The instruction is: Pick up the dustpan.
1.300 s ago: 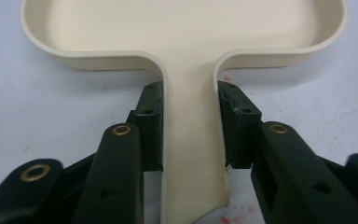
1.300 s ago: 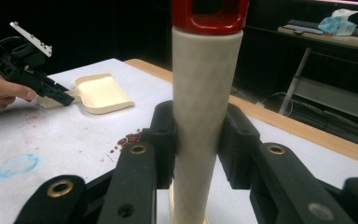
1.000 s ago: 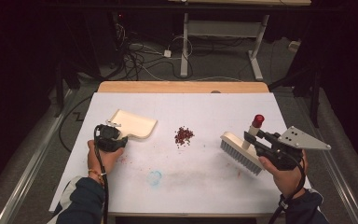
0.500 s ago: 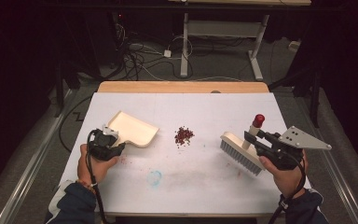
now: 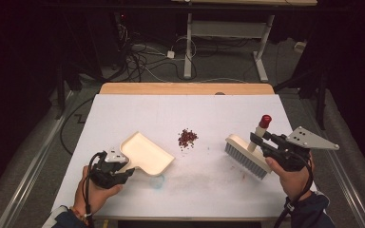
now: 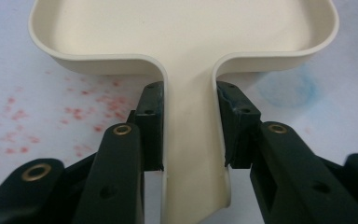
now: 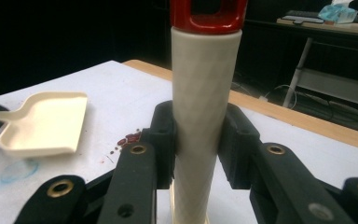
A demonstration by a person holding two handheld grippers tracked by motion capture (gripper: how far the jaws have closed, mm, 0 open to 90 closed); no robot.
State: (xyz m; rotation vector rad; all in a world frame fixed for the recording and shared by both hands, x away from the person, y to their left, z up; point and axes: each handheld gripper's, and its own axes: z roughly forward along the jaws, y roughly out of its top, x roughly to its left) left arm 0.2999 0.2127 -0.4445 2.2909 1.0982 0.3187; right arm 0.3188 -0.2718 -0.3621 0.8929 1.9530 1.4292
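High view: cream dustpan (image 5: 145, 154), red-tipped cream brush (image 5: 249, 153).

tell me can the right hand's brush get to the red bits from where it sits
Probably yes: bare white table lies between the brush in the right gripper and the red bits; the dustpan waits on their far side.

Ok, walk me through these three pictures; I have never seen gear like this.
A person works at a white table, holding a black two-jaw gripper in each hand. The high view looks down from above; the other two come from cameras riding on the grippers. The left gripper is clamped on the handle of a cream plastic dustpan. The right gripper is clamped on the pale handle of a brush with grey bristles and a red cap. Between them lies a small pile of dark red bits, likely to be swept up.
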